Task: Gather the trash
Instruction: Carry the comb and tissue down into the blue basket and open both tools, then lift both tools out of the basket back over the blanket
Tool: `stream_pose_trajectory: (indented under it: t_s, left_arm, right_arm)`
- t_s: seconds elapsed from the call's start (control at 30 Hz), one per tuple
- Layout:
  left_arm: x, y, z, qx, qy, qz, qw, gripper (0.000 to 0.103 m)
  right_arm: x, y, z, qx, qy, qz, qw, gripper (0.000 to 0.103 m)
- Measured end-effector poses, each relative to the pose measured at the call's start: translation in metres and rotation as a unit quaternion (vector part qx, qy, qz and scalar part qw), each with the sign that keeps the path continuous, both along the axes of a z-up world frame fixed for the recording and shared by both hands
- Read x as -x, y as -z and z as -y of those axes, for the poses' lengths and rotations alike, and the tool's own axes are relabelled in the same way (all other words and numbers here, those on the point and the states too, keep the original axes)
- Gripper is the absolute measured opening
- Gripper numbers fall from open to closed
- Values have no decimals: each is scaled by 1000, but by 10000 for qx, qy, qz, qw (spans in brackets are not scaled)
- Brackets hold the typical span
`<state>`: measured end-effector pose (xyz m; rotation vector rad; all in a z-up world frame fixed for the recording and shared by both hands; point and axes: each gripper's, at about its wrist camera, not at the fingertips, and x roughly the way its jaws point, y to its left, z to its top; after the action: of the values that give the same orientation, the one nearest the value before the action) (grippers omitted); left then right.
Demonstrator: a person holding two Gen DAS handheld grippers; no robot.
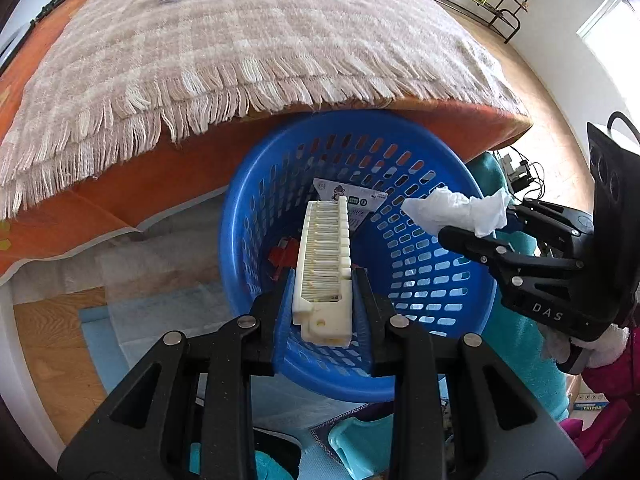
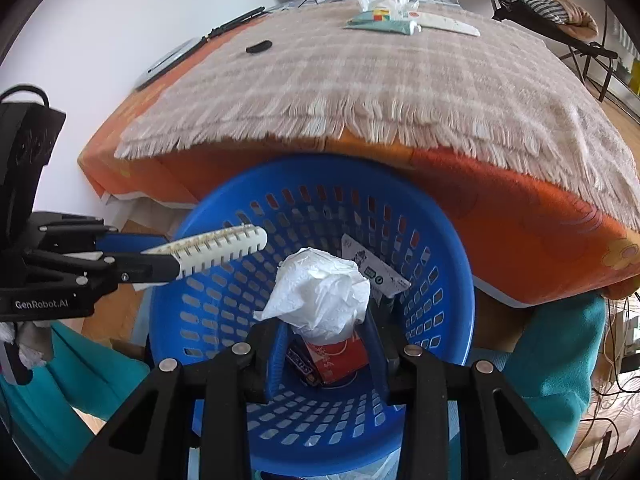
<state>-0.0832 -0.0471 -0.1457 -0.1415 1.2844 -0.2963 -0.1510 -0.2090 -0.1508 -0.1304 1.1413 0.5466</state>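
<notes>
- The left gripper (image 1: 322, 300) was clamped on a cream ribbed plastic strip (image 1: 324, 256), which pointed toward twelve o'clock over the mouth of the blue basket (image 1: 248, 216)
- The right gripper (image 2: 326, 336) was clamped on a crumpled white tissue (image 2: 320, 288), held above the basket's middle; in the left wrist view it sat at three o'clock of the strip, just over the rim
- In the basket already lay a red carton (image 2: 336, 360) under the tissue and a printed card (image 2: 376, 272) at one o'clock of it
- The basket stood against the orange-covered table (image 1: 460, 128), partly under its fringed cloth (image 1: 240, 48)
- Both pieces looked well inside the rim, so the drop seemed the step in hand; it would go best with each gripper tilted down and opened fully, the long strip let go with its far end clear of the table edge, and the light tissue released low so it did not drift out
- A tube (image 2: 384, 24) far back on the cloth seemed still to be collected
</notes>
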Motion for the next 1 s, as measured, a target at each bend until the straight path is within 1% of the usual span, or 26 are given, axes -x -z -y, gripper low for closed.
stream_pose_trajectory:
  t_s: [0.23, 0.33, 0.4, 0.43, 0.5, 0.57, 0.73, 0.8, 0.87, 1.0]
  left_arm:
    - [-3, 7, 6, -84, 54, -86, 9999, 27]
    - [-4, 7, 7, -103, 38, -60, 9999, 27]
    - [-5, 7, 6, -122, 5, -51, 9999, 27]
    - [-5, 6, 5, -117, -10, -58, 9999, 28]
    - [-6, 6, 4, -117, -29, -66, 9999, 28]
    - [-6, 5, 4, -117, -38, -68, 9999, 28]
    - [-7, 3, 4, -135, -19, -39, 9999, 28]
    - [-7, 1, 5, -129, -30, -35, 9999, 31]
    - [-8, 0, 4, -119, -58, -9, 9999, 43]
    - [-13, -11, -2, -60, -185, 157, 9997, 44]
  right_arm:
    - [2, 9, 1, 85, 8, -89, 9999, 38]
    - [2, 11, 0, 108, 15, -99, 9999, 46]
    - [2, 12, -1, 133, 11, -80, 9999, 55]
    - [1, 12, -1, 145, 12, -72, 9999, 57]
    - [1, 11, -2, 167, 23, -46, 9998, 68]
    - [1, 11, -2, 200, 46, -3, 9998, 74]
    - [0, 7, 0, 241, 70, 48, 9997, 81]
    - [-1, 6, 0, 249, 91, 71, 9996, 84]
    - [-1, 4, 1, 259, 114, 82, 9996, 85]
    - [-4, 1, 2, 267, 160, 81, 9995, 86]
